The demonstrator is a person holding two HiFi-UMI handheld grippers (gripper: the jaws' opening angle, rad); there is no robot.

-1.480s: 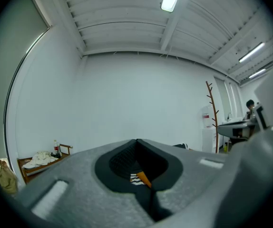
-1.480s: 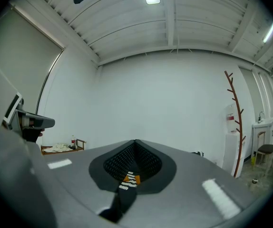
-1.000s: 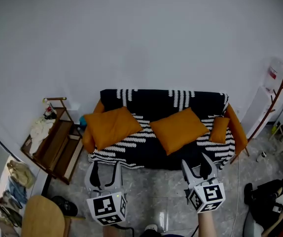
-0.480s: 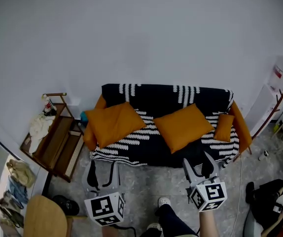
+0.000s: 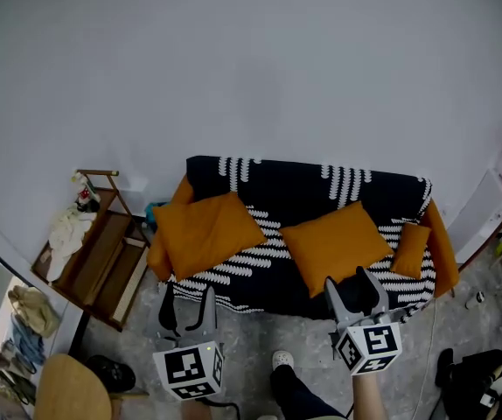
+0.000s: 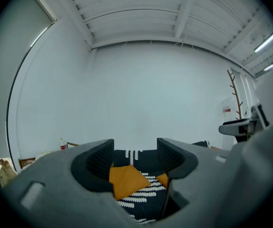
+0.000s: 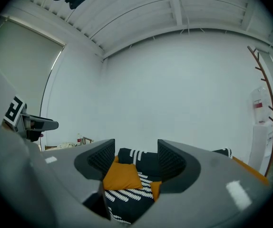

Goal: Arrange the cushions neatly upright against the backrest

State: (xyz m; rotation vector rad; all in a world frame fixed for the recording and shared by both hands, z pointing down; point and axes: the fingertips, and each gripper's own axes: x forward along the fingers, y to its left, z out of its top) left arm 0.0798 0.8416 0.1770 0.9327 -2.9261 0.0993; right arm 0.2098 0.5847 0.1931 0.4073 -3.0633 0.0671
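Observation:
A sofa point(image 5: 268, 182) under a black-and-white patterned cover stands against the white wall. Three orange cushions lie flat or slumped on its seat: a large one on the left point(image 5: 207, 233), a large one in the middle point(image 5: 334, 245) and a small one on the right point(image 5: 411, 249). My left gripper point(image 5: 187, 297) hangs open in front of the sofa's left part and touches nothing. My right gripper point(image 5: 354, 285) is open just before the middle cushion's front edge. Between the jaws the left gripper view shows the left cushion point(image 6: 124, 179) well ahead, and the right gripper view also shows a cushion point(image 7: 122, 175) well ahead.
A wooden rack point(image 5: 102, 252) with cloths and a bottle point(image 5: 85, 198) stands left of the sofa. A round wooden seat point(image 5: 76, 388) is at the lower left. The person's shoe point(image 5: 282, 360) is on the stone floor. Dark bags point(image 5: 474, 383) lie at the lower right.
Both grippers and the head camera have moved closer to the sofa, which now sits lower and larger in view. The cushions have not moved. Both grippers stay open.

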